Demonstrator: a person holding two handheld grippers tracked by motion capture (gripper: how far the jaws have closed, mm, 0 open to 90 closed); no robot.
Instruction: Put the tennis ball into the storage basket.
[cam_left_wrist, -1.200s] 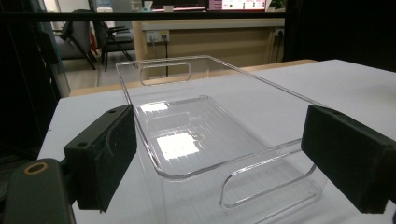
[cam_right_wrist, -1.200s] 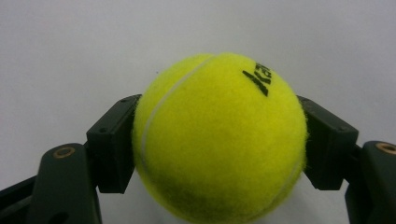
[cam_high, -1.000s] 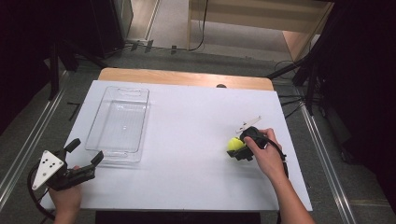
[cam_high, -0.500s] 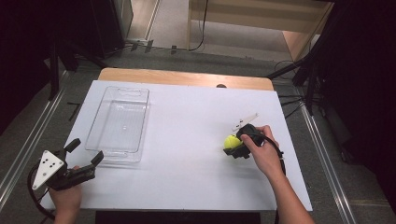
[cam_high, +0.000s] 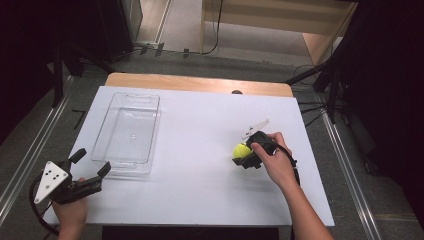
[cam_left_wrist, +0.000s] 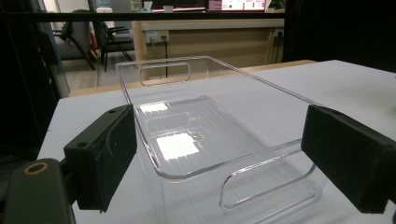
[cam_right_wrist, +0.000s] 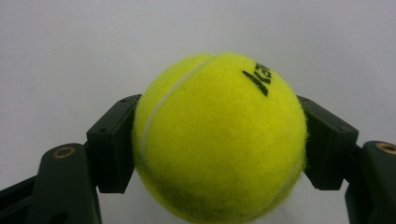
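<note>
White table (cam_high: 200, 200) bears clear tray (cam_high: 127, 132) (nothing inside it).

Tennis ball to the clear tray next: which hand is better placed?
Right, probably. The right gripper is already shut on the tennis ball. The left gripper sits open and empty by the clear tray.

Tennis ball (cam_right_wrist: 219, 140): fuzzy yellow felt, matt. Tray (cam_high: 127, 132) left of the ball: clear glossy plastic, smooth. Desk (cam_high: 200, 125): matt white top, wood far edge. Tool (cam_right_wrist: 219, 154) pads: matt black plastic.
</note>
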